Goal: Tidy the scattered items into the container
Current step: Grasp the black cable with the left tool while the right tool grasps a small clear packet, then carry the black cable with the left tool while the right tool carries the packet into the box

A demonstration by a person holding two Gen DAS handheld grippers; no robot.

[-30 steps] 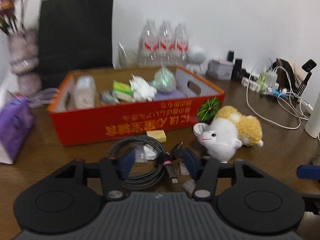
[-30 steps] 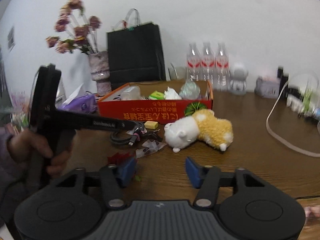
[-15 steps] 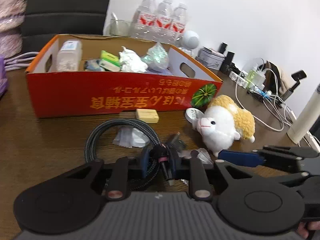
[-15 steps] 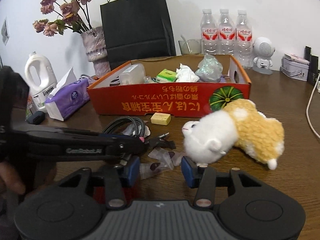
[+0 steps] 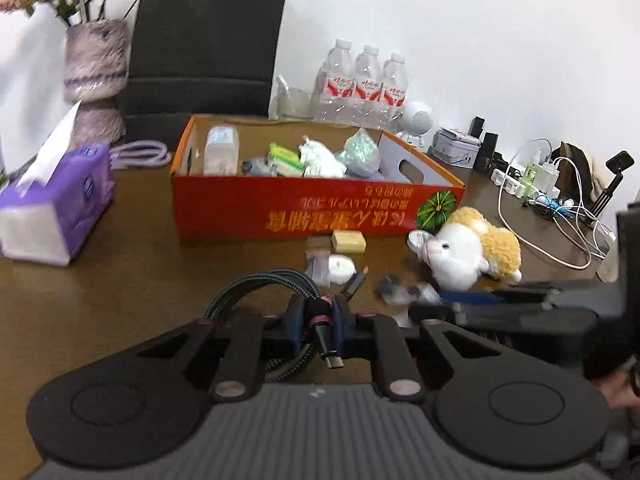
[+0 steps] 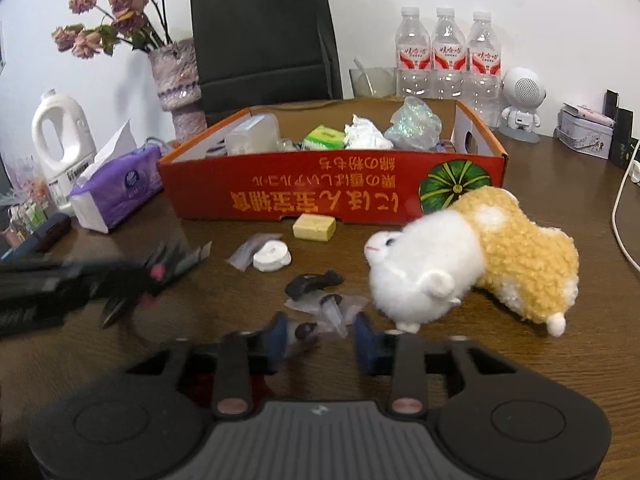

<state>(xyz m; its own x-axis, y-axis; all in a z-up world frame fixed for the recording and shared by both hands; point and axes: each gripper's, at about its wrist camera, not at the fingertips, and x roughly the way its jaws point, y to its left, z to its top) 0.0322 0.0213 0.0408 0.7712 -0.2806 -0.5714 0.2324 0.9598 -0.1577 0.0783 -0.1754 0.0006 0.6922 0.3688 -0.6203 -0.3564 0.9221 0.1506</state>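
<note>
Jaws, left gripper: closing, blue pads already pressed on the pink-banded neck of the coiled cable, just short of its metal plug; the braided dark loop bulges out to the left of the pads.
Jaws, right gripper: closing, with a gap left between the blue pads; a crumpled clear plastic wrapper lies between them, and whether the pads touch it I cannot tell.
Tissue pack: soft purple film block, white sheet sticking up, left of the red box.
Red box: shallow printed cardboard tray with orange rim and a green pumpkin emblem; already inside are a clear plastic tub, a green packet, crumpled white paper and a glittery bag.
Yellow block: small, matt, rectangular, on the wooden table just in front of the red box.
White disc: round, chalky, lying on a small clear bag, in front of the red box, left of the yellow block.
Black piece: small, irregular, dark, in front of the red box, just beyond the wrapper.
Plush toy: fluffy white head, curly yellow body, on its side, touching the red box's right front corner.
</note>
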